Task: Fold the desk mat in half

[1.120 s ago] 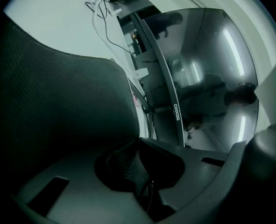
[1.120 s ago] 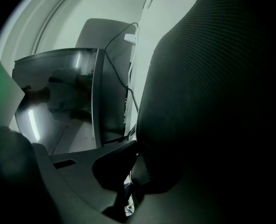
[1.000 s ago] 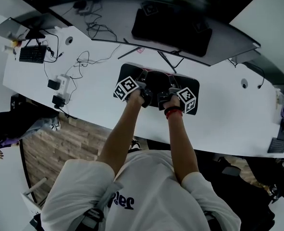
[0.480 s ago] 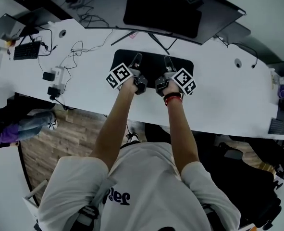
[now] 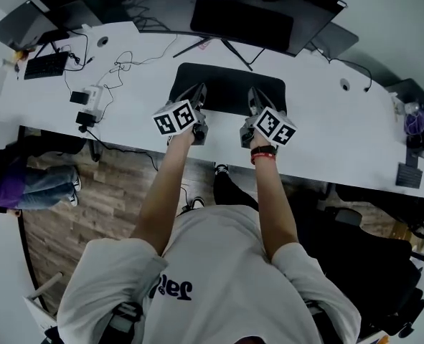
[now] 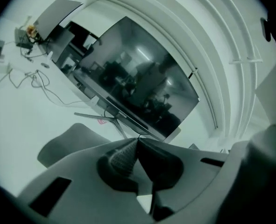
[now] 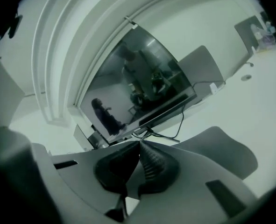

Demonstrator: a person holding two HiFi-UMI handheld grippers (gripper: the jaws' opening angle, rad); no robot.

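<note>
Lifting clear of the desk mat (image 5: 229, 86), my left tongs (image 5: 199, 89) are shut and my right tongs (image 5: 254, 94) have just been closing, both empty; the mat lies flat on the worktop (image 5: 326, 136), apparently released.

All three views are dim and grey-green with heavy fisheye bending, and both gripper views have black vignetted corners. Soft, even light leaves only faint shadows on the white desk (image 5: 326, 131), and the monitor (image 6: 138, 78) screen mirrors the room. The left hand-held gripper (image 6: 138, 141) and right hand-held gripper (image 7: 140, 143) look slightly soft near their lenses.

"coocaa" on the monitor (image 6: 138, 78) bezel
</note>
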